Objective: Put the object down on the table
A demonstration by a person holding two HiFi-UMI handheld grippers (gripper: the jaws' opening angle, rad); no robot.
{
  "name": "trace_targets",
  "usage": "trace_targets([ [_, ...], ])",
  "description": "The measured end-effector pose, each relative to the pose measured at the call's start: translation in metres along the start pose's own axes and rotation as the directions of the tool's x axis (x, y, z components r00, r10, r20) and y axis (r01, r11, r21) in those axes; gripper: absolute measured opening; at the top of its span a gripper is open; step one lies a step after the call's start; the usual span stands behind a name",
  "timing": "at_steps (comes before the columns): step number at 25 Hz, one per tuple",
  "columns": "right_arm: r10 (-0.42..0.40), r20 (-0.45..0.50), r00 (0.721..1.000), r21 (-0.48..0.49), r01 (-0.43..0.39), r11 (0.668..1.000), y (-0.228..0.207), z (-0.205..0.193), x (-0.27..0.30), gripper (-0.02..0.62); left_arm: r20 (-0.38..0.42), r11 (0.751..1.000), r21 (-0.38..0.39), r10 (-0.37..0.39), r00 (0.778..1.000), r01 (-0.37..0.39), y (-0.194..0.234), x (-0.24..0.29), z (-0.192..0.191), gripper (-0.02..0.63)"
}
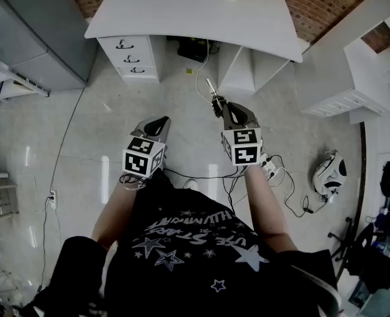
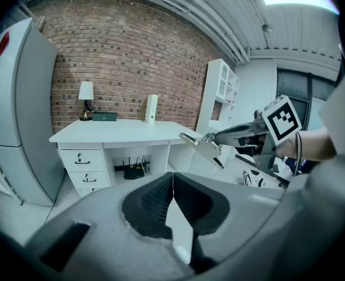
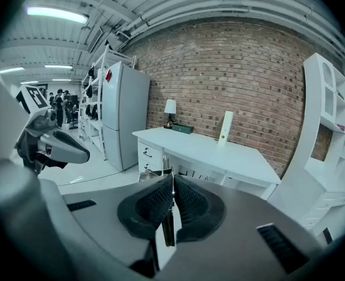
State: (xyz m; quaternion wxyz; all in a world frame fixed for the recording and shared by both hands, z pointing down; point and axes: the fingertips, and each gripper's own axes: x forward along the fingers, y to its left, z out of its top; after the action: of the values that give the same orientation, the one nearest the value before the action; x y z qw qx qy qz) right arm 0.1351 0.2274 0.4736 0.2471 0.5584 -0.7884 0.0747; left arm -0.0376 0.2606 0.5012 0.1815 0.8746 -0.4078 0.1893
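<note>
A slim metal tool with a dark handle sticks forward out of my right gripper, which is shut on it, waist-high over the floor. The left gripper view shows the tool's flat metal end in mid-air before the white desk. In the right gripper view a sliver of the tool pokes past the closed pads of my right gripper. My left gripper is shut with nothing in it, its pads pressed together. The desk stands a stride ahead.
On the desk are a small lamp, a dark green box and a white upright cylinder. A grey fridge stands left of it, white shelving right. Cables and a black-and-white helmet-like item lie on the floor.
</note>
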Motion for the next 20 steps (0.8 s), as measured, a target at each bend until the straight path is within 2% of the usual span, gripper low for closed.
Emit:
trace_targets([
  [13, 0.020, 0.029, 0.999, 0.008, -0.020, 1.000, 0.001, -0.009, -0.027, 0.009, 0.011, 0.999, -0.017, 0.032, 0.999, -0.032, -0.021, -0.014, -0.008, 0.020],
  [20, 0.075, 0.073, 0.995, -0.055, -0.071, 0.996, 0.004, -0.001, -0.046, 0.009, 0.041, 0.998, -0.030, 0.063, 0.997, -0.062, -0.035, -0.022, -0.011, 0.020],
])
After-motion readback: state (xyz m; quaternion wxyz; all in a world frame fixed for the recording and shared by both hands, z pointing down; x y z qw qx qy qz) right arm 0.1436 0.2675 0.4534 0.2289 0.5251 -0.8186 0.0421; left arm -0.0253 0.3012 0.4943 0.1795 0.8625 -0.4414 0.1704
